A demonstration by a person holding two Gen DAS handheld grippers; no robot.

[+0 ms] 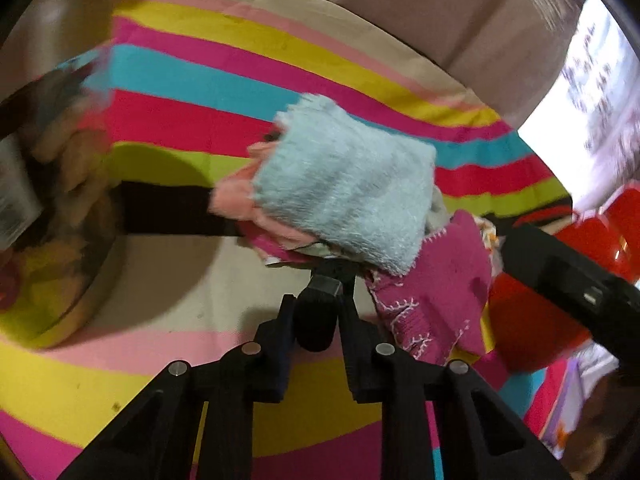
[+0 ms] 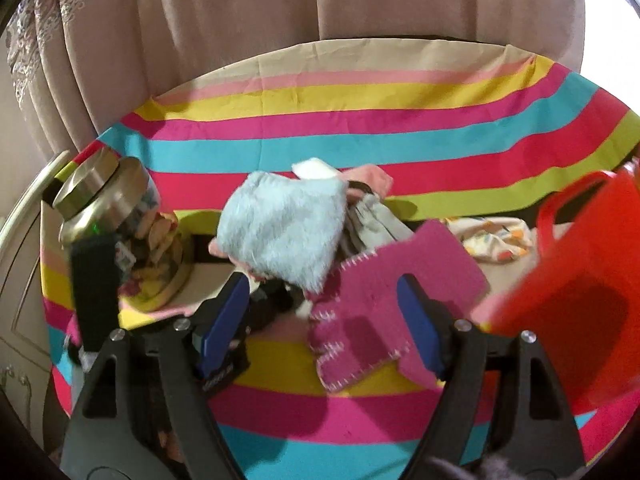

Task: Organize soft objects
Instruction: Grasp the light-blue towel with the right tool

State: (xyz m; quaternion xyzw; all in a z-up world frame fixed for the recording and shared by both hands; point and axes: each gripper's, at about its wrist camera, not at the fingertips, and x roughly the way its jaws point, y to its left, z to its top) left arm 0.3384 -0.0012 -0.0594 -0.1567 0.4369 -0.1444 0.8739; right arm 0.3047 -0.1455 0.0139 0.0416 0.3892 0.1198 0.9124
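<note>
Soft pile: heap of small cloths mid-counter, on the striped cover; both sets of jaws at its near edge.
Left jaws: left gripper (image 1: 325, 280) drawn nearly together, tips tucked under the near edge of the pile, right below the blue fuzzy cloth (image 1: 344, 192). Something dark sits between the tips; cannot tell if cloth is pinched.
Right jaws: right gripper (image 2: 322, 292) spread wide, holding nothing. The magenta knit piece (image 2: 380, 280) lies flat between and under the two blue pads, not squeezed.
Magenta knit piece: white stitching along its edges; overlaps the pile's right side, just beside the blue fuzzy cloth.
Blue fuzzy cloth: on top of the heap, covering most of it.
Under and behind it: a pink cloth (image 1: 232, 200) pokes out on the left, a grey cloth (image 2: 376, 224) on the right.
Printed cream cloth (image 2: 496, 240): apart from the heap, between it and the red basket.
Red basket (image 2: 580, 300): right side of the counter, tilted, near the right jaws.
Jar (image 2: 100, 192): metal lid, left side of the counter, well apart from the basket; contents blurred.
Striped cover (image 2: 360, 140): pink, yellow, blue, red and green bands over the whole counter.
Backdrop: beige curtain (image 2: 240, 40) behind the far edge.
</note>
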